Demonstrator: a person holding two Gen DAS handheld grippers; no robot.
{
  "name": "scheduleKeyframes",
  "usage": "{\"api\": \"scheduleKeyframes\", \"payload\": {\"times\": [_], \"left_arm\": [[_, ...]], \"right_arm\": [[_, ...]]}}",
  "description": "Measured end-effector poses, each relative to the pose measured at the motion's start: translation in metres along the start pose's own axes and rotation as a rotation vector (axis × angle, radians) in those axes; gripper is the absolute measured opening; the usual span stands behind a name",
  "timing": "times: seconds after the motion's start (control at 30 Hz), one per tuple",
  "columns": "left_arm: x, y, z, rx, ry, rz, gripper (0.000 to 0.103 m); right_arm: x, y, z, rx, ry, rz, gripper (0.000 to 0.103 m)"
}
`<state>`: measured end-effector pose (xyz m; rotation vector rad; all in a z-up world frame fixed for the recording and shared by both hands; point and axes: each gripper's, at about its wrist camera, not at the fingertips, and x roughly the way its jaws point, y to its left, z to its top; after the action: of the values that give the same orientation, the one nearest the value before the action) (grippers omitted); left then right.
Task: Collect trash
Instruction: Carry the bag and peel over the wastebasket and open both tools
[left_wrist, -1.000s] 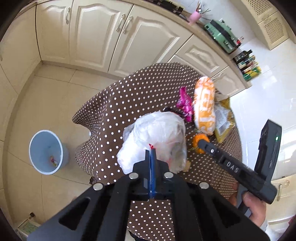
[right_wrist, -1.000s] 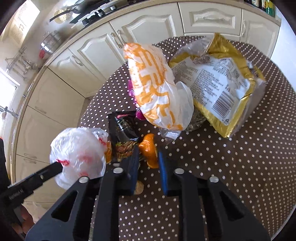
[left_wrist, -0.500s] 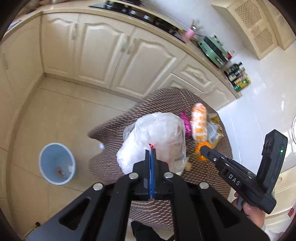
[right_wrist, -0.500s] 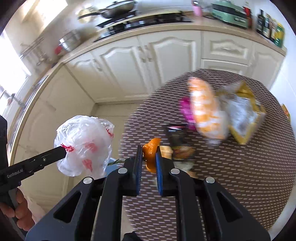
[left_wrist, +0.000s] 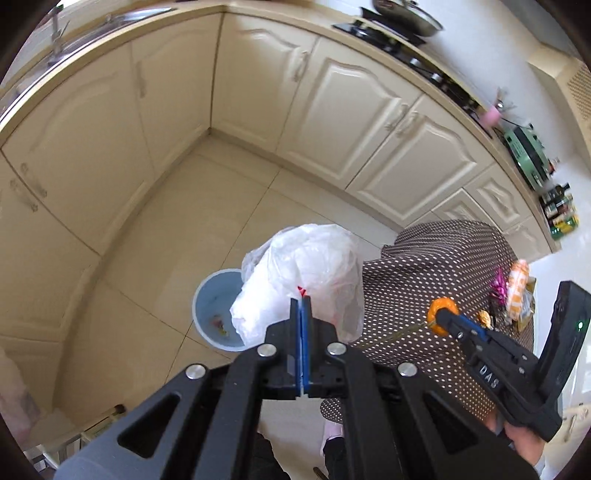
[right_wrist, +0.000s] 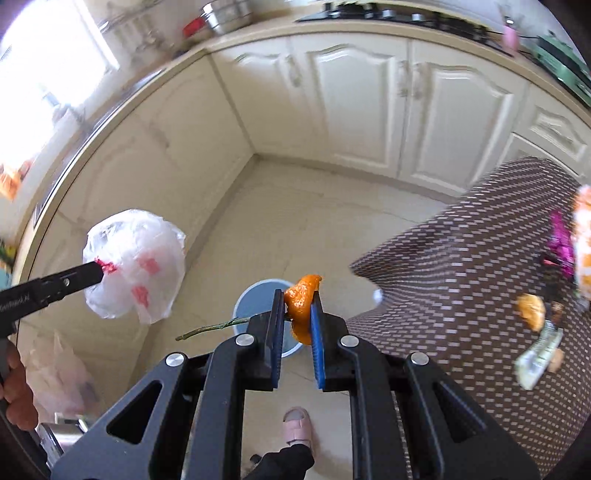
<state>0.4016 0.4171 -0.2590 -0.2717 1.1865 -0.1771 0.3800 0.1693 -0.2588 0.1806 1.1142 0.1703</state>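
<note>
— Where's the trash?
— My left gripper fingers pinch the plastic bag; right gripper fingers pinch orange peel, both above the floor near the blue bin.
— Risk?
— I'd guess the bag drifts past the rim.

Both cameras ride on hand-held grippers, looking steeply down along their fingers from above the kitchen floor. The left view faces the blue bin and cabinet corner. The right view, close alongside, shares that bin, the cabinets and the dotted table.
</note>
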Motion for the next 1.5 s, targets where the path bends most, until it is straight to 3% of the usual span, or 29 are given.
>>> {"api": "scheduleKeyframes", "payload": {"times": [0.2, 0.23, 0.3, 0.73, 1.03, 1.23, 1.37, 1.5], "left_arm": [[0.012, 0.024, 0.016, -0.039, 0.004, 0.011, 0.005], [0.013, 0.025, 0.016, -0.044, 0.006, 0.017, 0.008], [0.016, 0.030, 0.019, -0.059, 0.006, 0.020, 0.024], [0.011, 0.054, 0.015, -0.103, 0.018, 0.045, 0.031], [-0.007, 0.069, 0.013, -0.130, -0.015, 0.092, 0.038], [-0.021, 0.073, 0.012, -0.148, -0.042, 0.112, 0.043], [-0.025, 0.064, 0.010, -0.133, -0.042, 0.112, 0.044], [-0.022, 0.034, 0.012, -0.087, -0.036, 0.095, 0.044]], "right_arm": [[0.020, 0.034, 0.012, -0.044, 0.025, 0.017, 0.012], [0.023, 0.038, 0.014, -0.049, 0.028, 0.017, 0.012], [0.027, 0.044, 0.016, -0.057, 0.035, 0.017, 0.012], [0.053, 0.074, 0.020, -0.100, 0.077, 0.036, 0.012], [0.066, 0.098, 0.029, -0.112, 0.088, 0.090, 0.012], [0.067, 0.114, 0.039, -0.118, 0.071, 0.126, 0.018], [0.055, 0.107, 0.040, -0.104, 0.052, 0.132, 0.021], [0.028, 0.073, 0.037, -0.046, 0.018, 0.111, 0.021]]}}
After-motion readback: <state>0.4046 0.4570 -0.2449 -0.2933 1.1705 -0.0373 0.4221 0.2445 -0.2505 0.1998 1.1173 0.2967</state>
